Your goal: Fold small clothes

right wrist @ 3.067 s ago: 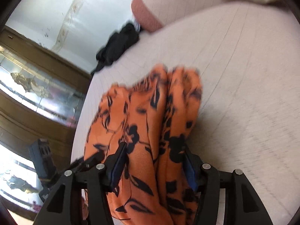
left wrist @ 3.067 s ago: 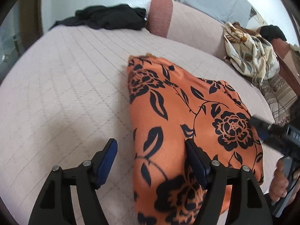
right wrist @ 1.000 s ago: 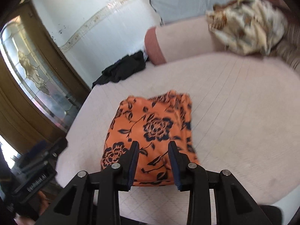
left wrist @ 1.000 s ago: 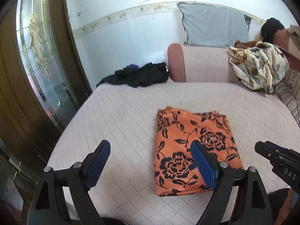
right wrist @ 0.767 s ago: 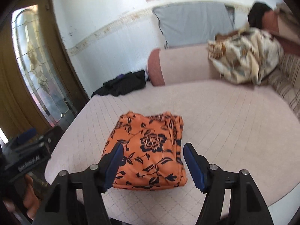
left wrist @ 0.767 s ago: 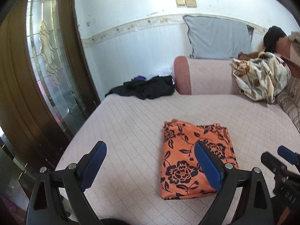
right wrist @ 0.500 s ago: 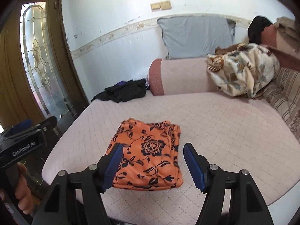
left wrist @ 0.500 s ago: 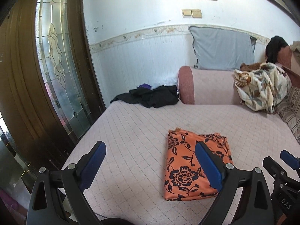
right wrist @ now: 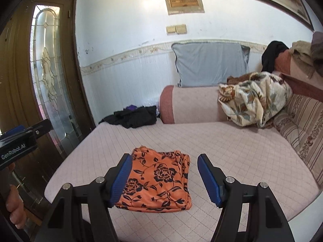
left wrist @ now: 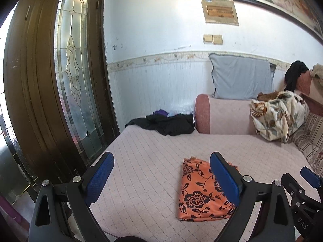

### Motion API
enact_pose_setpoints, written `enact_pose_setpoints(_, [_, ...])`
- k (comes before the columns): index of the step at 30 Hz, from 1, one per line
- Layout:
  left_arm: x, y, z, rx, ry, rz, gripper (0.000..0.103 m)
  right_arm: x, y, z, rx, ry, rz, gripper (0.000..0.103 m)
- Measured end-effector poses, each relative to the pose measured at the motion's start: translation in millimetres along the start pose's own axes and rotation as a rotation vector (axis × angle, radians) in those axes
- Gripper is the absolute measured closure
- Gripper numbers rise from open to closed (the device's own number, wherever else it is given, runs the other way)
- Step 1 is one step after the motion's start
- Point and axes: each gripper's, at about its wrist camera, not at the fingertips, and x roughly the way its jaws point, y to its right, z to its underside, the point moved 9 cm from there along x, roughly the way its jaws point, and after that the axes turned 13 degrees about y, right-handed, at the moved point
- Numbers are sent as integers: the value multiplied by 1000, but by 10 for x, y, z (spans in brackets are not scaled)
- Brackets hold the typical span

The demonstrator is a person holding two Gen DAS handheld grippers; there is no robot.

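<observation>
One orange floral garment (right wrist: 159, 183) lies folded into a neat rectangle on the pink quilted bed (right wrist: 232, 151), close to its near edge and nothing gripping it. Both grippers hang above that edge: left gripper (left wrist: 161, 178) with fingers spread wide, right gripper (right wrist: 164, 179) with fingers apart too, both empty. A black clothes pile (right wrist: 134, 117) sits at the far left corner beside the bolster (right wrist: 193, 104), with a floral blanket (right wrist: 254, 98) bunched toward the right. Only the right wrist view catches the hand (right wrist: 15, 207) holding the left handle. Only the left wrist view takes in most of the glass door (left wrist: 74, 84).
</observation>
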Motion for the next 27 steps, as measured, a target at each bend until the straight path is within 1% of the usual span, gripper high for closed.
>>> enact_pose_setpoints(6, [-153,-3,-97,0,30,9,7,-243,-93,-178,-5,44,-11,31])
enact_pose_setpoints(9, [-206,-6,-122,-4,38,14,7,-296,-121,-212,-13,52,-18,31])
enact_pose_setpoints(15, [-234,15,-127,7,41,26,7,-328,-150,-206,-12,50,-22,31])
enact_pose_setpoints(27, [-223,-20,-125,-6,36,36,7,-291,-181,-152,-23,31,-18,31])
